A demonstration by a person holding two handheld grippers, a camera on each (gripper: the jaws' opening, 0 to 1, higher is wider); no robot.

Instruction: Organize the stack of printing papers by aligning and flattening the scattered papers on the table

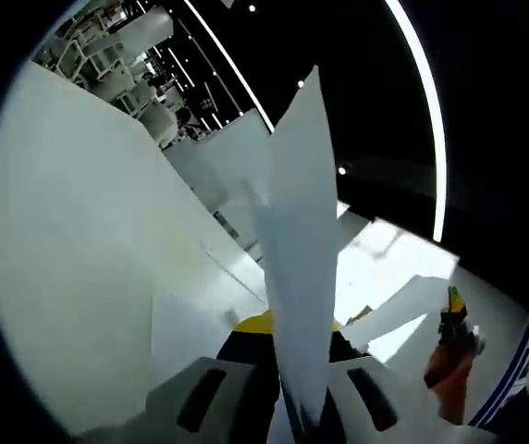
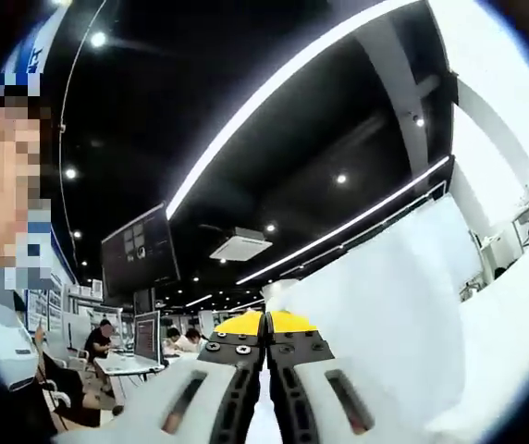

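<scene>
The left tongs [image 1: 303,393] are clamped on a white paper sheet [image 1: 297,277] standing upright, with more papers [image 1: 89,277] spread beyond. The right tongs [image 2: 266,338] are pressed together, a curled sheet [image 2: 403,314] just right of them.

table [image 1: 61,277]: broad white top, tilted steeply in the left gripper view | papers [image 1: 237,268]: white sheets lying loose and overlapping on it, fanned out beyond the table's near bare stretch (edges askew, none squared) | far from those sheets: cannot tell what rests there
</scene>
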